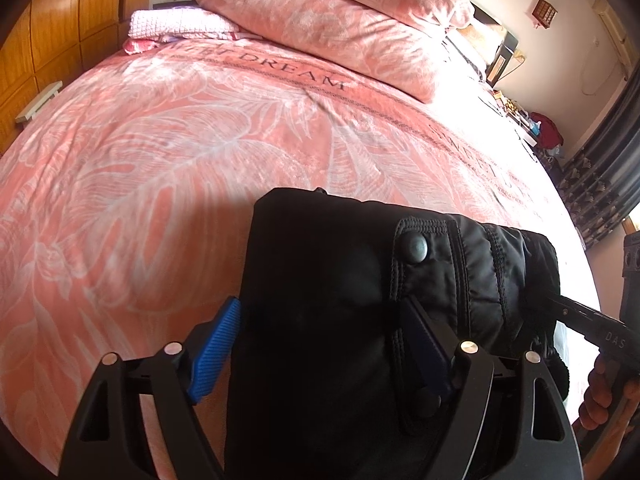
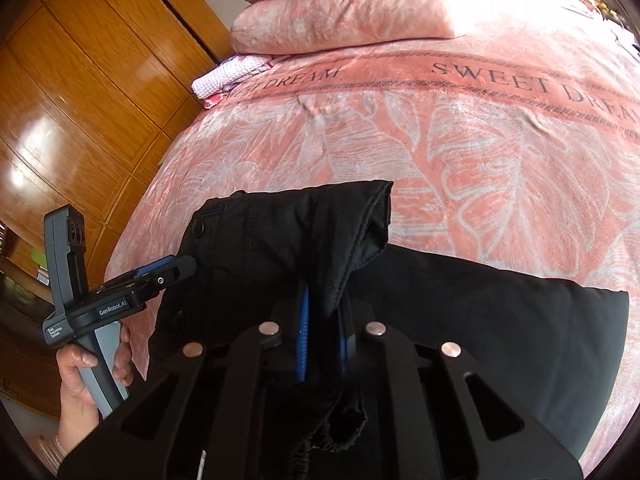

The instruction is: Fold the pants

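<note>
Black padded pants (image 1: 340,280) with a snap button (image 1: 418,247) lie on the pink bed, partly folded. My left gripper (image 1: 320,344) is wide open; the pants lie between its blue fingers (image 1: 214,348), with one finger on the fabric near the snap. In the right wrist view the left gripper (image 2: 176,270) touches the pants' left edge. My right gripper (image 2: 322,336) is shut on a raised fold of the pants (image 2: 304,248), lifted off the lower layer (image 2: 500,320). The right gripper's tip also shows in the left wrist view (image 1: 560,308).
The pink leaf-print bedspread (image 1: 180,160) reads "SWEET DREAM". Pillows (image 1: 340,28) and a folded white-pink cloth (image 1: 176,26) lie at the head. A wooden wardrobe (image 2: 80,100) stands left of the bed. A dark curtain (image 1: 600,184) hangs on the right.
</note>
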